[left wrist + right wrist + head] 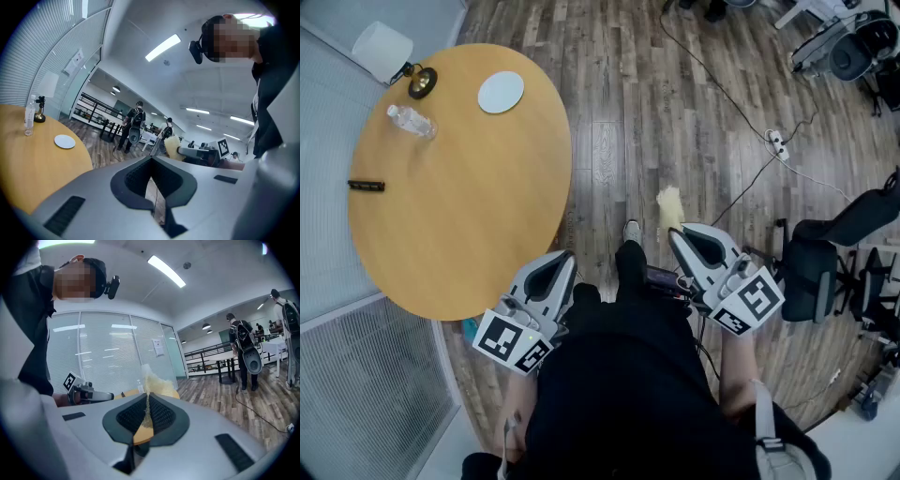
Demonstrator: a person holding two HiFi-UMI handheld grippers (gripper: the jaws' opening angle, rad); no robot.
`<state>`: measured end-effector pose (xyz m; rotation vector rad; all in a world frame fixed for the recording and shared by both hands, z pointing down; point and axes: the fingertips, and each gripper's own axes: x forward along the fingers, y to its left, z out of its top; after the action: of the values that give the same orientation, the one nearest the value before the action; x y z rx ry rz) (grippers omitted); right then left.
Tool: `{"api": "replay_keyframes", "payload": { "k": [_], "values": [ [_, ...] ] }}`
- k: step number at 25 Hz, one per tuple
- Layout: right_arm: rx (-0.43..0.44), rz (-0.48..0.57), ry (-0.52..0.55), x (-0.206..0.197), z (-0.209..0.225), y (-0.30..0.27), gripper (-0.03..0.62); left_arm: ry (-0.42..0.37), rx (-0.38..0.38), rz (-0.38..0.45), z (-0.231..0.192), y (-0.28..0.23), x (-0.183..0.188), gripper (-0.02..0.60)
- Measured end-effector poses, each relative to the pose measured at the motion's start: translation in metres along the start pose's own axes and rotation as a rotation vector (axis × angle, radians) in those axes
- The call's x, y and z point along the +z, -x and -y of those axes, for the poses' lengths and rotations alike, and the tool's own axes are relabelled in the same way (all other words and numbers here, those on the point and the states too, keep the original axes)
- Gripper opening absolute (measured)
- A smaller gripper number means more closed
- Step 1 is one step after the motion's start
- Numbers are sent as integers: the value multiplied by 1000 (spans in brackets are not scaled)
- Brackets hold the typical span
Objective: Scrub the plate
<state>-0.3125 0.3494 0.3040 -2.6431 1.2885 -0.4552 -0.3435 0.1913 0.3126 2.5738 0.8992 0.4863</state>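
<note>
L gripper (565,258): jaws all but together, nothing betw. them; held low at person's side
R gripper (678,234): clamped on yellow sponge (670,207); sponge sticks out past the tips
Plate (501,92): pale, far side of round table (459,234); well apart from both grippers
Risk: plate unheld; scrubbing w/ R alone could skate it toward table edge; thin pinch on sponge may slip under pressure
</note>
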Motion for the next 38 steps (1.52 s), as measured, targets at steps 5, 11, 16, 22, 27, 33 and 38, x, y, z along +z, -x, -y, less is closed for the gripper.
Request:
{"api": "replay_keyframes", "payload": {
  "k": [5,11,16,22,27,33,38],
  "values": [
    [54,16,18,19,48,10,25,-13,3,14,20,-64,19,11],
    [122,26,16,36,100,3,25,-22,30,7,25,-126,26,11],
    [186,5,15,45,136,-5,26,-8,82,23,21,-167,32,11],
    [283,-46,14,46,153,-32,26,34,153,23,11,-186,31,11],
    [310,-92,21,43,165,-78,26,75,199,46,-29,-197,34,11],
    [333,-123,26,69,182,-152,26,91,221,129,-91,-223,76,11],
    [379,-115,70,105,182,-214,26,63,196,178,-135,-242,127,11]
  ]
}}
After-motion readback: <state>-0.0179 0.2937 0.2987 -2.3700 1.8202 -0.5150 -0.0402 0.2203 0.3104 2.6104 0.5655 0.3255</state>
